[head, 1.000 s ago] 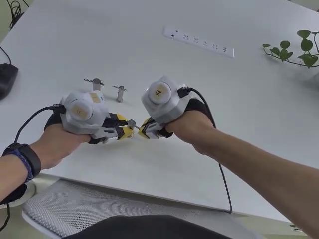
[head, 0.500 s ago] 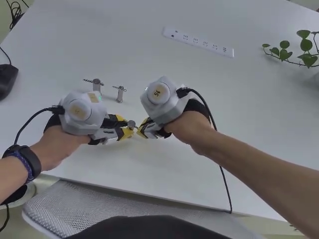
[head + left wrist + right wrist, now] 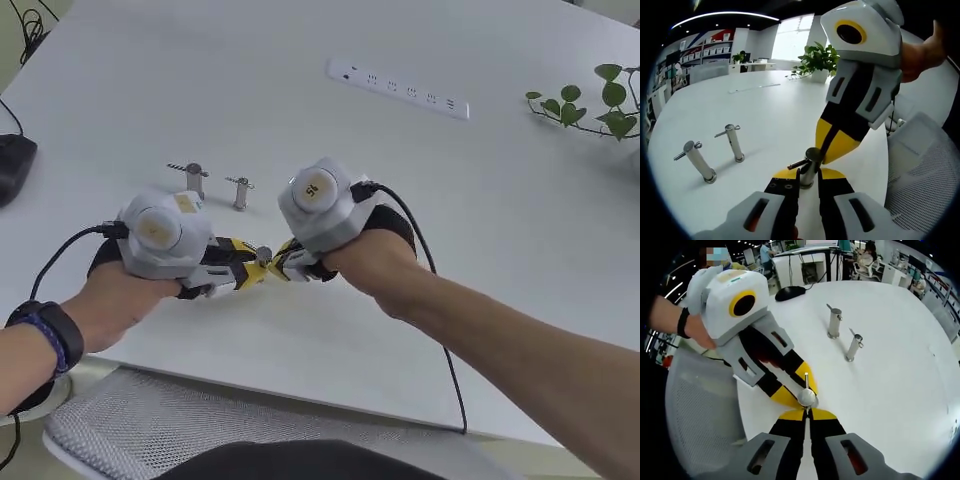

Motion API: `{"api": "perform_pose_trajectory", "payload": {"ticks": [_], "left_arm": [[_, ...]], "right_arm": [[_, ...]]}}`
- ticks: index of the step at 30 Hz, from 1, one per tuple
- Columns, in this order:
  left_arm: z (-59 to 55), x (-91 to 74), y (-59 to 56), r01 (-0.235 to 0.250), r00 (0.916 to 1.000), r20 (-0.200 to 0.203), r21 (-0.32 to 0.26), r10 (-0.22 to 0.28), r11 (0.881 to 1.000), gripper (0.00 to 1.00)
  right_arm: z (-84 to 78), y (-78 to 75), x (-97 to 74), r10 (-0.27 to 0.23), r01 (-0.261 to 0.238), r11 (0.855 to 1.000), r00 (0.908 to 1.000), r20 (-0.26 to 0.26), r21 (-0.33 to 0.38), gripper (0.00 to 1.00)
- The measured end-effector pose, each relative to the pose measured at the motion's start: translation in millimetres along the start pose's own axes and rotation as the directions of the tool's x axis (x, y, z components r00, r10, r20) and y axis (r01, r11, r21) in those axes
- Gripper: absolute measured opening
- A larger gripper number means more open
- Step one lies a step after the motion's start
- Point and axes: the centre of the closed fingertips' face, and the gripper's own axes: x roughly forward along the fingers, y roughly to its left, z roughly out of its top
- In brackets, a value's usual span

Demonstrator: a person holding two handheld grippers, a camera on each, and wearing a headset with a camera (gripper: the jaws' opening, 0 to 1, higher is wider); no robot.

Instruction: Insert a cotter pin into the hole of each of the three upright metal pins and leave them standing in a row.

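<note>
1 insertion remains: left gripper [image 3: 809, 175], clamped shut on the metal pin [image 3: 811, 162], should steady it; right gripper [image 3: 807, 414], pinching the cotter pin [image 3: 806, 381], pushes straight.

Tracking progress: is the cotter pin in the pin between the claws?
In, at least partly: cotter pin pokes out past the metal pin the left claw holds.

The right gripper [image 3: 807, 415] rises from 6 o'clock, its yellow-tipped jaws drawn close on a thin cotter pin [image 3: 806, 379] that passes through the rounded head of a metal pin [image 3: 807, 397] at centre. The left gripper [image 3: 797, 386] reaches in from 10 o'clock and clasps that same pin. Toward 1 o'clock on the white table [image 3: 900, 365] stand two others, each with a cotter through its top: a farther pin [image 3: 833, 322] and a nearer pin [image 3: 854, 347].
</note>
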Motion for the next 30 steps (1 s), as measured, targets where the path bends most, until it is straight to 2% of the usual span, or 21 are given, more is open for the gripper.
{"api": "perform_pose_trajectory", "payload": {"ticks": [12, 14, 21, 26, 30], "left_arm": [[-2.5, 0.7, -0.1, 0.000, 0.9999, -0.010, -0.001, 0.000, 1.000, 0.12], [-2.5, 0.9, -0.1, 0.000, 1.0000, -0.010, -0.001, 0.000, 1.000, 0.12], [-2.9, 1.1, 0.0, -0.002, 0.9999, -0.010, -0.002, 0.002, 1.000, 0.12], [-2.8, 0.8, 0.0, -0.002, 0.9999, -0.010, -0.004, 0.002, 1.000, 0.12], [-2.7, 0.9, 0.1, -0.003, 1.0000, -0.009, -0.004, 0.003, 1.000, 0.12]], "right_arm": [[-6.0, -4.4, -1.6, 0.001, -0.001, 1.000, 1.0000, -0.003, -0.003, 0.06], [-3.6, -5.3, -0.8, -0.002, 0.002, 1.000, 0.9999, 0.012, 0.010, 0.05], [-1.0, -3.0, 0.8, -0.002, 0.002, 1.000, 0.9999, 0.015, 0.009, 0.05], [-4.5, -4.2, -1.4, -0.006, 0.006, 1.000, 0.9999, 0.012, 0.017, 0.10], [-5.5, -6.4, -3.2, -0.011, 0.011, 1.000, 0.9999, 0.013, 0.021, 0.10]]}}
